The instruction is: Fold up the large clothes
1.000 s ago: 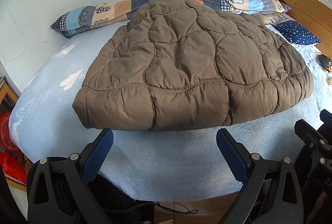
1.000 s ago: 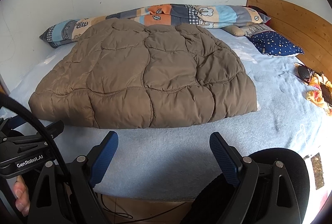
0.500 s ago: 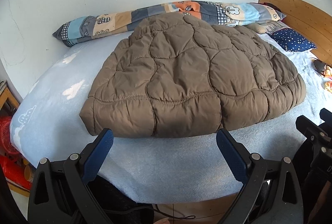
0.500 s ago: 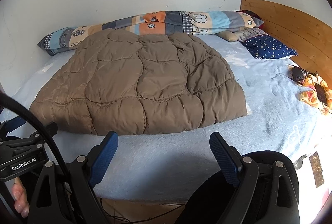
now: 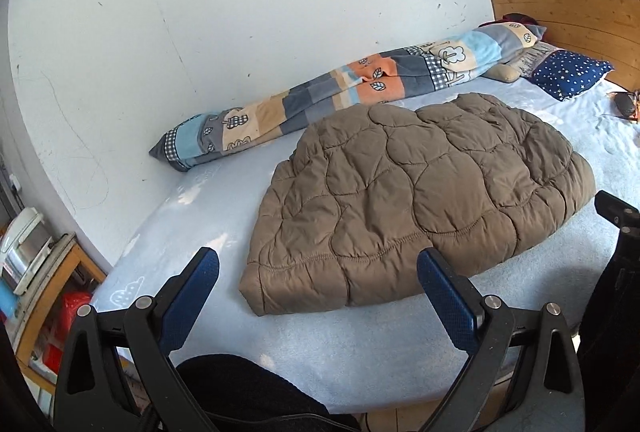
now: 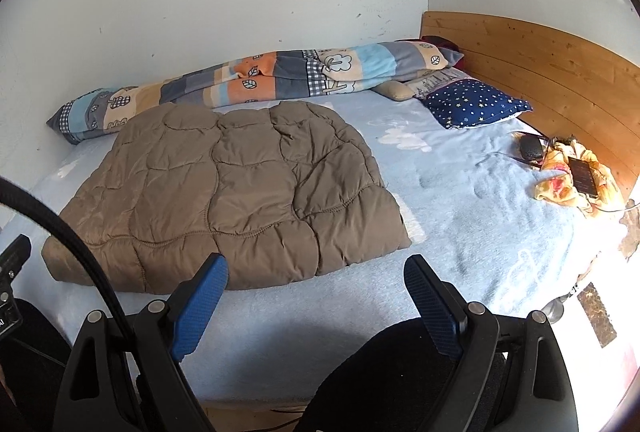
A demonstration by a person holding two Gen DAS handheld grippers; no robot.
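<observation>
Left wrist view, left gripper (image 5: 318,278): fingers spread wide apart, holding nothing, hovering over the near edge of the bed.
Shelf beside bed (image 5: 48,272): far to the left of the left gripper, wooden, with a white appliance on top.
Patchwork blanket (image 5: 340,92): rolled long against the wall, well beyond the left gripper.
Brown quilted coat (image 5: 420,200): folded into a puffy slab on the light blue sheet (image 5: 192,216), ahead of the left gripper and slightly to its right; its near hem lies just past the right blue pad, apart from it.
Right wrist view, right gripper (image 6: 316,286): jaws wide apart, empty, held off the bed's near edge.
Coat from this side (image 6: 240,188): ahead and to the left; its near hem sits just beyond the left fingertip, not touching.
Starred navy pillow (image 6: 476,102): far ahead to the right, by the wooden headboard (image 6: 540,72).
Yellow cloth with phone (image 6: 576,176): well off to the right of the right gripper.
</observation>
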